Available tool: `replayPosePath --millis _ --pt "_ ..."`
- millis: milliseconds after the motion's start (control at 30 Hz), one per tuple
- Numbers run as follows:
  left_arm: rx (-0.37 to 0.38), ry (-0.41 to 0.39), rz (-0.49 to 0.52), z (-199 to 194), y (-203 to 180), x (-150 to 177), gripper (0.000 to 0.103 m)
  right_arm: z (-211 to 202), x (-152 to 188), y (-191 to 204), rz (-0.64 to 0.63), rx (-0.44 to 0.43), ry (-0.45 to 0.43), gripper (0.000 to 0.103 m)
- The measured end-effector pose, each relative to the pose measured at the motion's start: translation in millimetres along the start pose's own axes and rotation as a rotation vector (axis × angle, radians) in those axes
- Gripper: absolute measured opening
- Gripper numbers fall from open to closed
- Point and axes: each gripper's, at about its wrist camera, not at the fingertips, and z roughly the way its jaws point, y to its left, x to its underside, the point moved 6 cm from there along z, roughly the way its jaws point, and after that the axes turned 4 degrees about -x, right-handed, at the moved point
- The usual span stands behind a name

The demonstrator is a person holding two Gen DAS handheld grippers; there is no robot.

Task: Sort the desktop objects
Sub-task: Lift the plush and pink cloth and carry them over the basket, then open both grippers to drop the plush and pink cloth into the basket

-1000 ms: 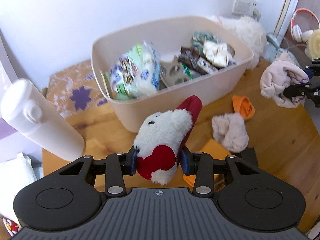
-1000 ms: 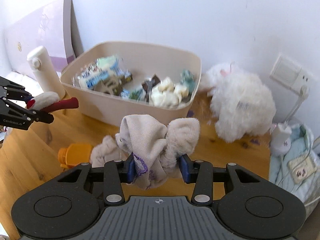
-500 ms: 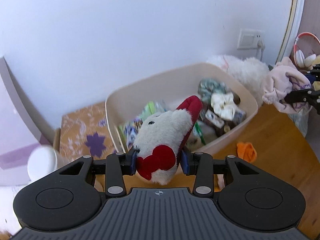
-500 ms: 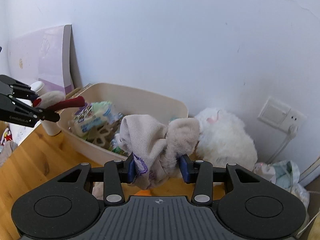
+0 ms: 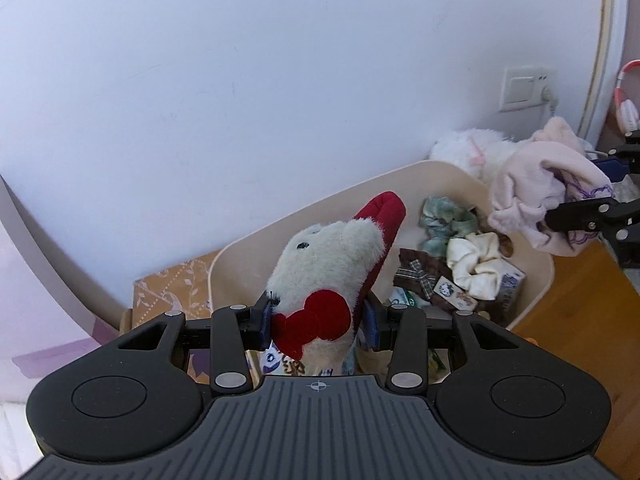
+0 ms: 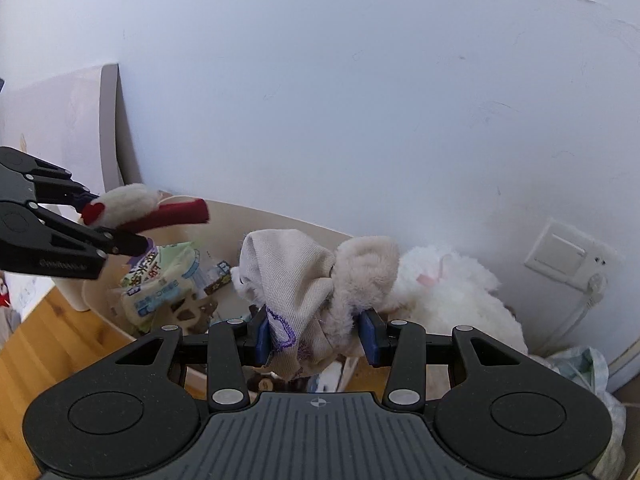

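My left gripper is shut on a white and red plush sock and holds it above the near left part of the beige bin. It also shows in the right wrist view. My right gripper is shut on a pale pink plush sock and holds it above the bin's right side; this sock also shows in the left wrist view. The bin holds snack packets, scrunchies and small items.
A white fluffy plush toy lies against the wall right of the bin. A wall socket with a plugged cable is further right. A patterned box stands left of the bin. Wooden tabletop shows at the right.
Both grippers have risen and moved forward over the bin with their socks still held. The table items below have dropped out of view.
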Motion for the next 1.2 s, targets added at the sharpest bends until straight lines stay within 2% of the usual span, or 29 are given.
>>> replayPosePath --millis 267,400,533,633,700,767,867,900,1067,1200 --pt "-0.070 0.100 -0.019 46.9 -7.3 10.8 0.043 50.2 -5.1 7.4 -0.019 0.014 0.047 0.041" --pt "-0.146 0.136 -0.021 61.9 -4.8 18.8 0.043 67.4 -0.2 11.0 -0.020 0.014 0.061 0.041" --pt "-0.138 0.155 -0.050 68.3 -2.5 22.3 0.043 82.8 3.9 14.6 -0.025 0.014 0.087 0.041" --pt "-0.127 0.173 -0.049 71.8 -5.3 22.9 0.049 91.9 6.6 17.7 -0.013 0.011 0.115 0.043" --pt "-0.130 0.181 -0.059 73.2 -5.5 25.1 0.059 95.5 8.3 19.8 -0.012 0.010 0.131 0.045" --pt "-0.134 0.182 -0.072 74.2 -4.2 28.3 0.067 97.7 10.1 21.5 -0.017 0.018 0.142 0.056" --pt "-0.142 0.188 -0.080 75.8 -1.6 34.4 0.076 95.8 11.3 22.8 -0.036 0.018 0.142 0.058" --pt "-0.140 0.192 -0.079 75.9 -1.1 36.3 0.077 95.0 11.5 23.1 -0.042 0.019 0.139 0.059" --pt "-0.097 0.183 -0.095 70.1 -0.7 40.1 0.080 88.6 10.8 18.9 -0.036 0.021 0.117 0.078" --pt "-0.080 0.175 -0.118 62.0 0.8 40.7 0.080 79.6 11.0 17.1 -0.027 0.018 0.105 0.085"
